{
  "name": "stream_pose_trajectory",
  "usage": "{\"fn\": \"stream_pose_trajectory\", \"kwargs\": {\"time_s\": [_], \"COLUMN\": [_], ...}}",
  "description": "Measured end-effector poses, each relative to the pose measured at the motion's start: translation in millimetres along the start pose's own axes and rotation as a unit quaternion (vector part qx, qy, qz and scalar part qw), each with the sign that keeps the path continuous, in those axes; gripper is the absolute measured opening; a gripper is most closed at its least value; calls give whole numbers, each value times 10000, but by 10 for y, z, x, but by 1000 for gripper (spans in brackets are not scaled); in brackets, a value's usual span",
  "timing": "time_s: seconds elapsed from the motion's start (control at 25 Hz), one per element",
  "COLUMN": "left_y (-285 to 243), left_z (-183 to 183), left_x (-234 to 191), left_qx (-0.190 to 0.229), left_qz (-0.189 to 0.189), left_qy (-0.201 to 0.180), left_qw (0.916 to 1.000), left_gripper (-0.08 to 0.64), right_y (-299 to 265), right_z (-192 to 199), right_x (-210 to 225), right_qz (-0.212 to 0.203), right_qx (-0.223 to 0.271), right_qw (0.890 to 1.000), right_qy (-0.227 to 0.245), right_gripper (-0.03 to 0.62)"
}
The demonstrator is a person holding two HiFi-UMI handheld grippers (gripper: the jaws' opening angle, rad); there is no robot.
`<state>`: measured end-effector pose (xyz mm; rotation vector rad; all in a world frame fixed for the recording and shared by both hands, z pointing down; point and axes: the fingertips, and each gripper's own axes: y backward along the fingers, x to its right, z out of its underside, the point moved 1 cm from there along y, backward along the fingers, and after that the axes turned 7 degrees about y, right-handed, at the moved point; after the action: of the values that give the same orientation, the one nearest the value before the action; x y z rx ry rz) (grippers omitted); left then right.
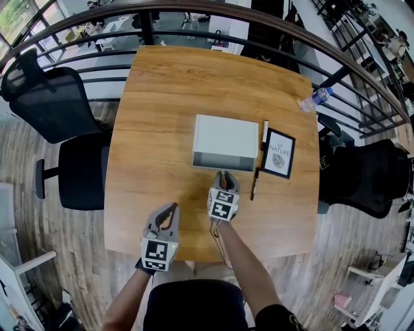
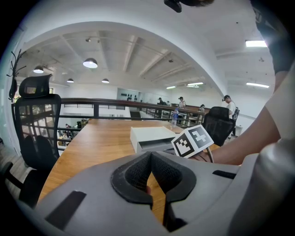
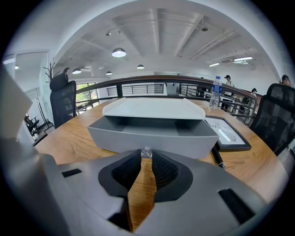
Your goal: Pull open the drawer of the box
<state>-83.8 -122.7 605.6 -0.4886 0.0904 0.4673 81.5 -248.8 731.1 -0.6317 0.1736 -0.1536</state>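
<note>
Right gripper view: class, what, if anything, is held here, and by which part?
The right gripper holds the drawer by the small clear knob on its front, pinched between its fingers.

Office mezzanine: mesh chairs [image 1: 52, 103], railing [image 1: 194, 6]

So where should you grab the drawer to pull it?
Grab the small clear knob in the middle of the drawer front, coming straight at it from the near side. It sticks out and fits between the jaws; the right gripper is shut on it.
</note>
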Motion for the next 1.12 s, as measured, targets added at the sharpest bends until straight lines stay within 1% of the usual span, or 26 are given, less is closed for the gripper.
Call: {"fn": "stream_pose_trajectory", "kwargs": {"time_s": [0.32,1.12], "left_y": [38,91], "left_z": [12,28], "left_x": [94,249], "left_qx": [-17,-29], "left_qz": [66,253], "left_qy": [-50,-137], "left_qw": [10000,9996], "left_gripper": [17,17], "right_y": [149,410], "right_z": [70,254], "right_x": [-30,-87], "right_qz": [-65,-133], "right_qx": [-159,-265], "right_qw": [9998,9996], "right_qy": [-27,-31], "right_gripper": [67,67]}}
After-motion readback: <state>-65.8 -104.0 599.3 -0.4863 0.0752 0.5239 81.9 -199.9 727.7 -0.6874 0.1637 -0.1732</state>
